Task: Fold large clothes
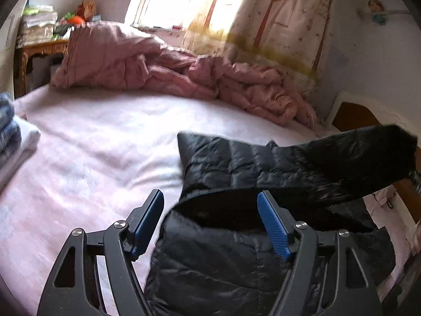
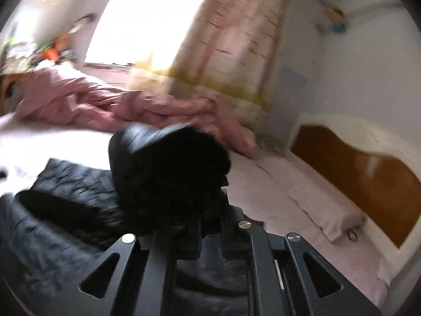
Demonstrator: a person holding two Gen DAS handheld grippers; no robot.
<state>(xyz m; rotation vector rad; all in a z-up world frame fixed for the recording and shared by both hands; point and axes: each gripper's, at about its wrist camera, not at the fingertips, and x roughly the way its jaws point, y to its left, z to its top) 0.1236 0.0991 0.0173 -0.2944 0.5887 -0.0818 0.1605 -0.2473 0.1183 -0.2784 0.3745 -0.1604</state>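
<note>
A black quilted down jacket (image 1: 236, 163) lies on the pink bed sheet (image 1: 92, 158). My left gripper (image 1: 210, 223) is open, its blue pads (image 1: 273, 226) spread above the jacket's body near its left edge, holding nothing. My right gripper (image 2: 208, 210) is shut on the jacket's furry black end (image 2: 171, 168) and holds it lifted above the bed; its fingers are hidden by the fabric. In the left wrist view this lifted part (image 1: 373, 152) stretches to the right. The rest of the jacket (image 2: 52, 210) lies at the lower left of the right wrist view.
A crumpled pink duvet (image 1: 171, 73) lies along the far side of the bed. Folded clothes (image 1: 10, 137) are stacked at the left edge. A wooden headboard (image 2: 368, 179) stands on the right. A curtain (image 1: 276, 21) and a cluttered wooden table (image 1: 42, 39) are behind.
</note>
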